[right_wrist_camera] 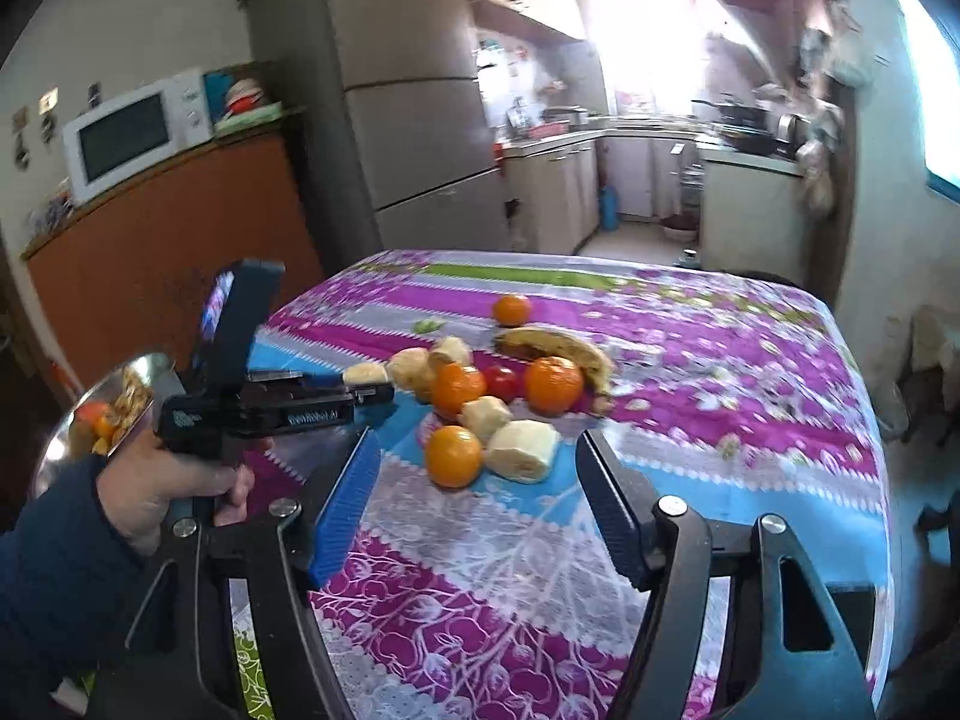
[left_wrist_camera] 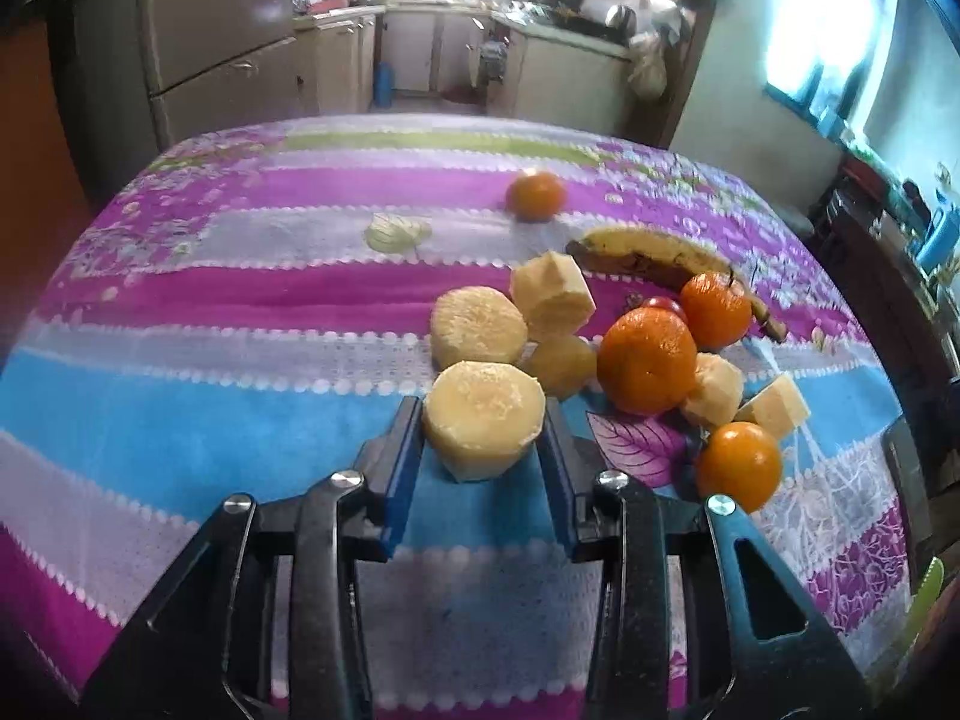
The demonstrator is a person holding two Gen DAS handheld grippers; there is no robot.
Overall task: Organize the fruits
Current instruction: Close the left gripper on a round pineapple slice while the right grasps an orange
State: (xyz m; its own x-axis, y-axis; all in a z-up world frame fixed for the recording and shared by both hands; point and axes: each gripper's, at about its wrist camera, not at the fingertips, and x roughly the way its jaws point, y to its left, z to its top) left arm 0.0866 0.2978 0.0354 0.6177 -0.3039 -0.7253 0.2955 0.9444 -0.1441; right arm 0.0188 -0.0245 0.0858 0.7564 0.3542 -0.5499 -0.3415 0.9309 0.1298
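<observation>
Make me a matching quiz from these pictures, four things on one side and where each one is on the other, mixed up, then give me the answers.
Things:
1. pale chunk
2. banana
3. lone orange
4. right tool

Places or states:
A. apart from the pile, farthest up the table
B. between the left tool's fingers
C. open, holding nothing
D. behind the pile, beside an orange

Pairs: 1-B, 2-D, 3-A, 4-C
</observation>
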